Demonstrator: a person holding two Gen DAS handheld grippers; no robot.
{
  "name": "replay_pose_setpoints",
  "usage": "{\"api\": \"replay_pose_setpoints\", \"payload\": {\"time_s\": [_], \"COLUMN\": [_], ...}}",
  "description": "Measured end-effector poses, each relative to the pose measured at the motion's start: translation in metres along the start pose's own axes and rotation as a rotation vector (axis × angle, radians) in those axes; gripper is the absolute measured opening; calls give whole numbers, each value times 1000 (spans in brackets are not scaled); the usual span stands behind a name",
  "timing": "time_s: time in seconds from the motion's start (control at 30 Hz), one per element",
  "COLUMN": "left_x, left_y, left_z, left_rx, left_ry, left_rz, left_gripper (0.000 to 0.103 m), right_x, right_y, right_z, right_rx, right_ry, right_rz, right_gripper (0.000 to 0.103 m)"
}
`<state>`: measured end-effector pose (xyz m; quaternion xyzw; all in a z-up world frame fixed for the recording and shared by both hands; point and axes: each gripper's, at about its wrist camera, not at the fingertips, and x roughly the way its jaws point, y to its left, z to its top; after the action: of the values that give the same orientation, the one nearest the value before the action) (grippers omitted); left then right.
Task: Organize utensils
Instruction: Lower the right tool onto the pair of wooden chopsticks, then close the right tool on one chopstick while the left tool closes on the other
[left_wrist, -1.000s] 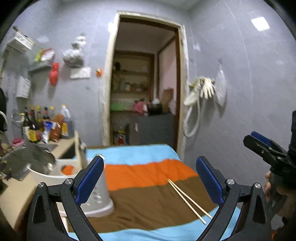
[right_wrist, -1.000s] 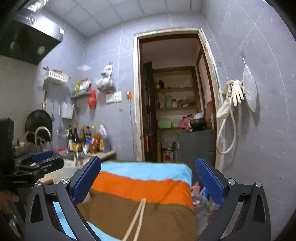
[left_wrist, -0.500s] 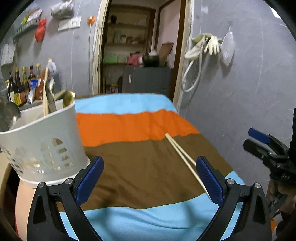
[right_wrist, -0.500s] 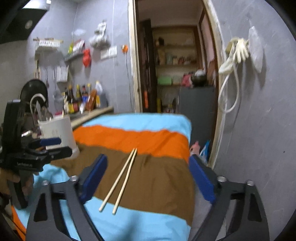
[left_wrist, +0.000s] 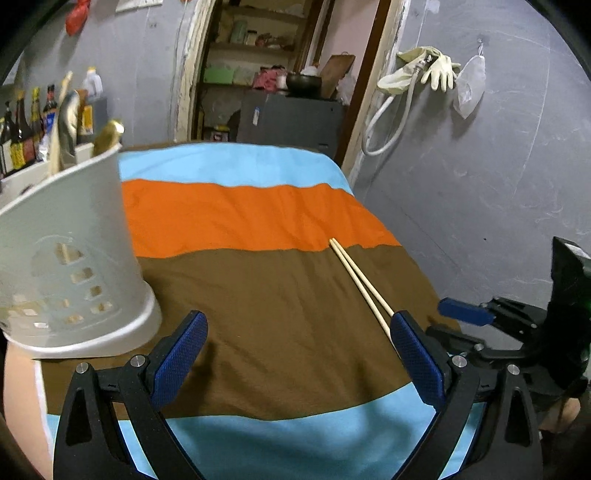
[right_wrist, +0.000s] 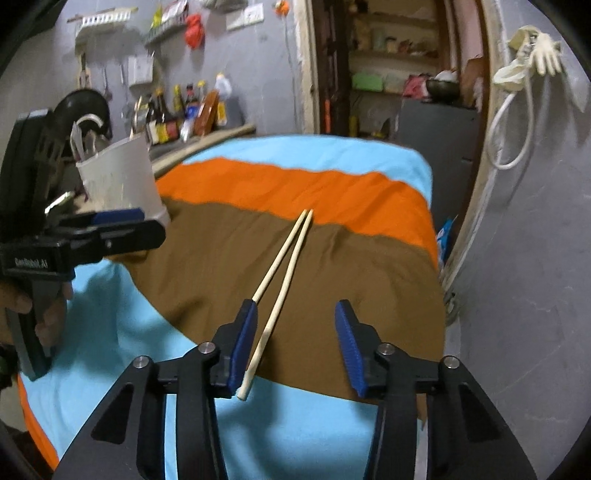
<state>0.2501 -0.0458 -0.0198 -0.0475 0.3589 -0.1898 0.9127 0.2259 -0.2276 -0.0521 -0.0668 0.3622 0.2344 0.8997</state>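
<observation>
A pair of pale wooden chopsticks (right_wrist: 286, 258) lies on the brown stripe of a striped cloth (right_wrist: 351, 258); it also shows in the left wrist view (left_wrist: 360, 280). A white perforated utensil holder (left_wrist: 70, 258) with spoons and chopsticks in it stands at the left; in the right wrist view (right_wrist: 122, 181) it is behind the left gripper. My right gripper (right_wrist: 295, 347) is open, low over the near ends of the chopsticks, its left finger beside them. My left gripper (left_wrist: 299, 354) is open and empty over the brown stripe, right of the holder.
The table's right edge drops off by a grey wall (left_wrist: 480, 184). A counter with bottles (right_wrist: 184, 114) runs behind the holder. A doorway with shelves (left_wrist: 266, 74) is at the back. Gloves and a hose (left_wrist: 424, 70) hang on the wall.
Both grippers have tilted down and moved in toward the table. The right gripper has come down over the chopsticks' near ends and its fingers have narrowed. The holder now stands closer to the left gripper.
</observation>
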Motion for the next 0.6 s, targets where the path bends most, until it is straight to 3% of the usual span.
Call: {"api": "replay_pose_setpoints", "payload": {"time_s": [0.2, 0.27, 0.4, 0.6], "left_x": [10, 12, 18, 31], "left_y": [1, 2, 4, 0], "left_z": [5, 6, 7, 11], "left_rx": [-13, -19, -32, -43], "left_ry": [51, 64, 95, 163], "left_rz": [-40, -55, -89, -161], "left_gripper": [91, 88, 75, 56], "right_x": [15, 18, 19, 17], "right_y": [3, 3, 0, -16], "right_z": [1, 1, 3, 2], "right_rx": [-20, -26, -26, 8], "right_ry": [92, 104, 102, 89], "right_rz": [9, -7, -44, -79], "right_gripper": [36, 30, 9, 5]}}
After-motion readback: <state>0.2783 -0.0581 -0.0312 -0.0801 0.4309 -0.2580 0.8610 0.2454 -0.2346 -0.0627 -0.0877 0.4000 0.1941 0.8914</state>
